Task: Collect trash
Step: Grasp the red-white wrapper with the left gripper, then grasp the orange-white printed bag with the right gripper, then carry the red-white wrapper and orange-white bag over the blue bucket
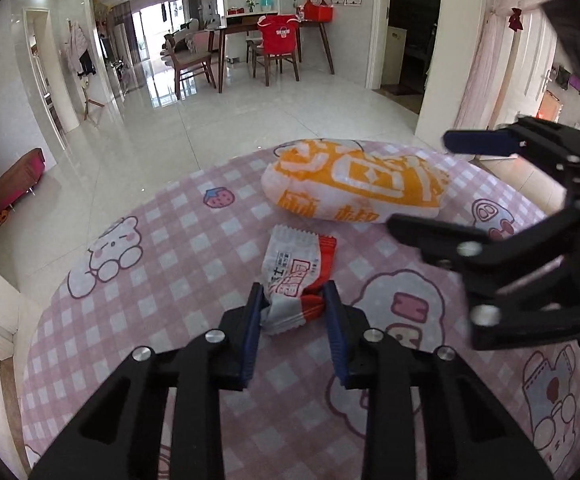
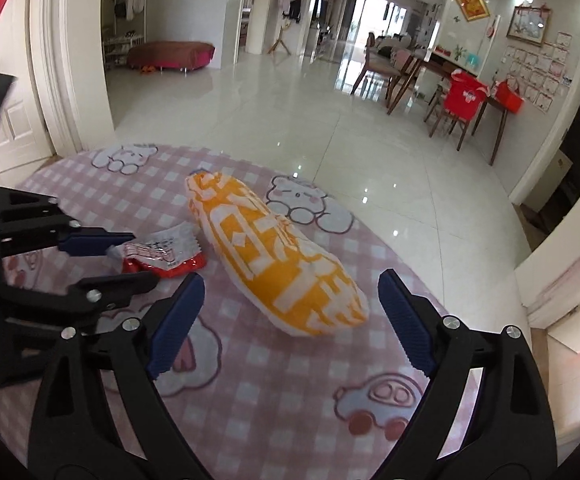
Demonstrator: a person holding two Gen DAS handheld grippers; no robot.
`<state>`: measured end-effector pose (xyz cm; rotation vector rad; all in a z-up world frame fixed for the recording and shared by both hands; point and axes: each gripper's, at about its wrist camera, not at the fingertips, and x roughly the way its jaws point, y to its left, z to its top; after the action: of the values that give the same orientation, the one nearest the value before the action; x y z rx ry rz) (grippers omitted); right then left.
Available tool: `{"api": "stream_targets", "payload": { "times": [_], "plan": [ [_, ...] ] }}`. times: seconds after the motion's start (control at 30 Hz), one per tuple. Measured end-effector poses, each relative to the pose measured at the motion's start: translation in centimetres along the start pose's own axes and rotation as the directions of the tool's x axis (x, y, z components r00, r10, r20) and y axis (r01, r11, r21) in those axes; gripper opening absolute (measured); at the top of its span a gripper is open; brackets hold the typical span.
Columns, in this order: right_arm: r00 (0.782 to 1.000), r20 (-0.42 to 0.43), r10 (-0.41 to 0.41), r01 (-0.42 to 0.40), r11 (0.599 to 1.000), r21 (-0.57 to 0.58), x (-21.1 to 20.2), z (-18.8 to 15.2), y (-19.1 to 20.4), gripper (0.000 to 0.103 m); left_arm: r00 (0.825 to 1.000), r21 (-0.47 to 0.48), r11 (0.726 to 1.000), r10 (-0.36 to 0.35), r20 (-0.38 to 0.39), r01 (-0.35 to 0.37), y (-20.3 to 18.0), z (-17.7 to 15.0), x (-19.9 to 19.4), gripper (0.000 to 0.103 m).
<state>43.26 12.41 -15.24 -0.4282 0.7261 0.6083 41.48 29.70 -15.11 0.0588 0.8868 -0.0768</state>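
My left gripper has its two blue fingers squeezed on the near end of a small red and white wrapper. The paper is scrunched where I pinch it. The rest of the wrapper sticks out past my fingertips and lies on the tabletop, which has a pink checked cloth with bears and a strawberry on it.

Just past the wrapper, farther from my left fingers, lies a big puffy orange and white bag. It rests flat on the cloth.

My right gripper has its fingers spread wide apart and holds nothing. The near end of the orange bag sits between my right fingertips, a bit ahead of them. I cannot tell if they touch it. My left gripper with the wrapper is just beside my right fingers, on their left.
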Motion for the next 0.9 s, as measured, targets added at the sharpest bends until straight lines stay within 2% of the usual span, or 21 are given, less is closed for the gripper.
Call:
{"api": "stream_targets", "payload": {
  "times": [0.1, 0.13, 0.2, 0.23, 0.3, 0.43, 0.6, 0.73, 0.9],
  "plan": [
    [0.999, -0.033, 0.02, -0.019, 0.999, 0.03, 1.3, 0.1, -0.2, 0.087, 1.0, -0.029, 1.0, 0.006, 0.002, -0.006, 0.4, -0.1, -0.3, 0.029],
    [0.999, -0.032, 0.035, -0.033, 0.998, 0.055, 1.4, 0.0, -0.5, 0.077, 1.0, -0.041, 0.999, 0.007, 0.002, -0.007, 0.6, 0.0, -0.4, 0.029],
    [0.996, -0.051, 0.075, -0.071, 0.994, 0.087, 1.6, -0.4, -0.6, 0.048, 1.0, -0.064, 0.998, 0.015, 0.002, -0.015, 1.0, 0.0, -0.6, 0.029],
    [0.994, -0.054, 0.09, -0.084, 0.991, 0.106, 1.4, -0.7, -0.5, 0.045, 1.0, -0.069, 0.997, 0.028, 0.003, -0.028, 1.1, 0.0, -0.8, 0.029],
    [0.997, -0.049, 0.058, -0.054, 0.995, 0.089, 0.7, -1.1, -0.3, 0.04, 0.999, -0.071, 0.997, 0.033, 0.012, -0.032, 0.9, 0.0, -1.4, 0.029],
    [0.999, -0.01, 0.052, -0.05, 0.992, 0.119, -2.1, -2.1, -0.8, 0.039, 0.998, -0.068, 0.997, 0.032, 0.047, -0.028, -0.4, 0.2, -3.4, 0.029],
    [0.995, 0.072, 0.072, -0.086, 0.971, 0.222, -8.3, -4.3, -2.9, 0.039, 0.994, -0.042, 0.999, 0.016, 0.106, -0.011, -3.5, -0.4, -7.4, 0.029],
    [0.988, 0.137, 0.072, -0.11, 0.949, 0.296, -13.8, -7.0, -4.7, 0.039, 0.989, -0.008, 1.0, -0.007, 0.15, 0.008, -7.1, -0.5, -10.8, 0.029],
    [0.979, 0.198, 0.038, -0.109, 0.927, 0.36, -19.8, -11.5, -6.5, 0.04, 0.981, 0.064, 0.997, -0.059, 0.186, 0.047, -13.7, -1.3, -14.5, 0.029]
  ]
}}
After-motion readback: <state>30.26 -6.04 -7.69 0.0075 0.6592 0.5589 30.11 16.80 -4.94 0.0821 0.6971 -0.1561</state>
